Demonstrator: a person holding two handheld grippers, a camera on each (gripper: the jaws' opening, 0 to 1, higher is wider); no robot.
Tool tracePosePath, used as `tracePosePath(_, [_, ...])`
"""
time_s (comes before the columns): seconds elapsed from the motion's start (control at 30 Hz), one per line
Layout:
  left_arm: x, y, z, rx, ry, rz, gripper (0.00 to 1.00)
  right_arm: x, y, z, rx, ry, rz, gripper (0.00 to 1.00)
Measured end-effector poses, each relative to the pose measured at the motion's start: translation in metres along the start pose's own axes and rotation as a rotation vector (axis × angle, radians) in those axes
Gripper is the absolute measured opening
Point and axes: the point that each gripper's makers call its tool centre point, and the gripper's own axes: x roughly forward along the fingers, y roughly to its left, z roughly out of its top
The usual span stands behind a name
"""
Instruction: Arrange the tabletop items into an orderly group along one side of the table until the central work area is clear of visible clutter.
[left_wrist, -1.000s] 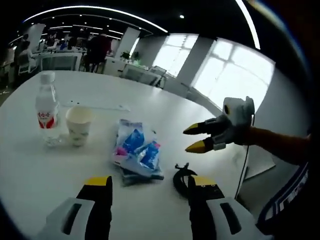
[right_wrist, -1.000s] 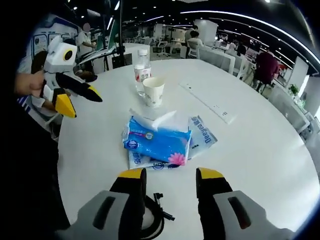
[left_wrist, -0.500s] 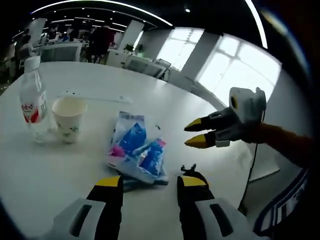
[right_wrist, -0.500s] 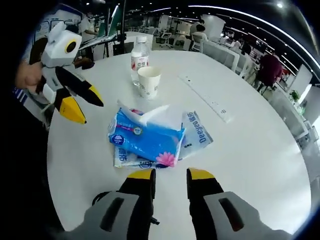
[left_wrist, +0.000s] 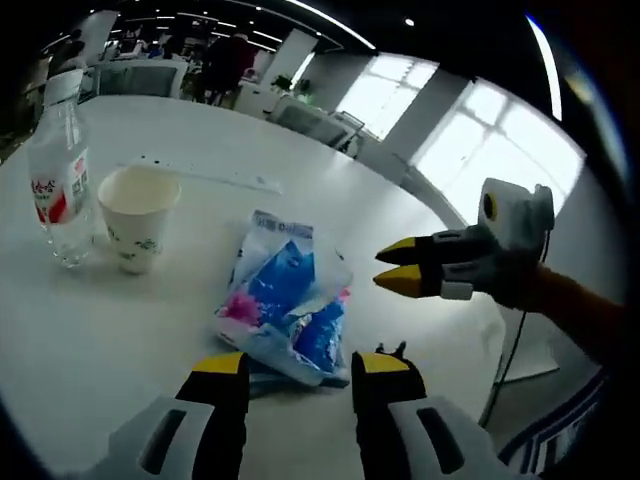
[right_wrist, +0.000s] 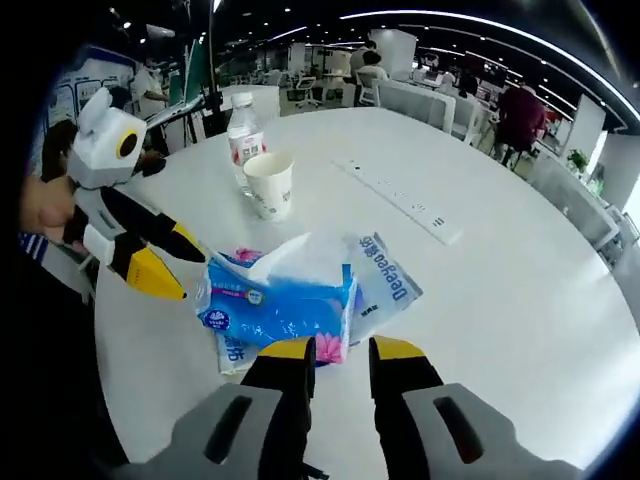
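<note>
Both grippers now closer to tissue packs (right_wrist: 290, 300); right gripper (right_wrist: 340, 350) nearer, packs just ahead, both half-open, empty.

The left gripper view looks low and close across the table (left_wrist: 90, 330) from one edge. The right gripper view faces it from another side. Both views share the tissue packs (left_wrist: 285, 305) (right_wrist: 285, 300), cup (left_wrist: 138, 215) (right_wrist: 268, 182) and bottle (left_wrist: 58, 170) (right_wrist: 240, 135).

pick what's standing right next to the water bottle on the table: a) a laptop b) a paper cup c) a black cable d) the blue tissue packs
b: the paper cup stands upright just beside the water bottle in the left gripper view, while the blue tissue packs lie apart from both, nearer the grippers.
</note>
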Motion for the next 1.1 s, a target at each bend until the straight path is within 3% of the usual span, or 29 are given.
tracePosePath(0.27, [0.004,0.006,-0.007,-0.026,0.04,0.023,0.32,0.014,0.001,0.006,0.028,-0.019,0.02,0.13])
tracePosePath(0.33, [0.005,0.006,-0.011,-0.029,0.057,0.016,0.26,0.02,0.003,0.004,0.031,-0.005,0.029,0.13])
tracePosePath(0.47, [0.009,0.006,-0.012,-0.05,0.065,0.016,0.26,0.027,0.005,-0.001,0.018,0.03,0.017,0.13])
tracePosePath(0.57, [0.014,0.006,-0.012,-0.063,0.068,0.02,0.25,0.033,0.007,0.0,0.022,0.034,0.033,0.05])
tracePosePath(0.63, [0.016,0.007,-0.013,-0.073,0.077,0.016,0.2,0.032,0.005,-0.004,0.006,0.049,0.022,0.0])
tracePosePath(0.73, [0.018,0.006,-0.015,-0.098,0.084,0.004,0.14,0.032,0.009,-0.009,0.027,0.065,0.036,0.0])
tracePosePath(0.87, [0.02,0.004,-0.018,-0.105,0.098,-0.012,0.05,0.036,0.012,-0.018,-0.01,0.074,0.038,0.0])
tracePosePath(0.97, [0.02,0.004,-0.019,-0.119,0.095,-0.016,0.05,0.031,0.011,-0.016,0.0,0.066,0.032,0.0])
tracePosePath(1.1, [0.02,0.004,-0.019,-0.13,0.093,-0.015,0.03,0.027,0.002,-0.002,0.029,-0.009,0.01,0.01])
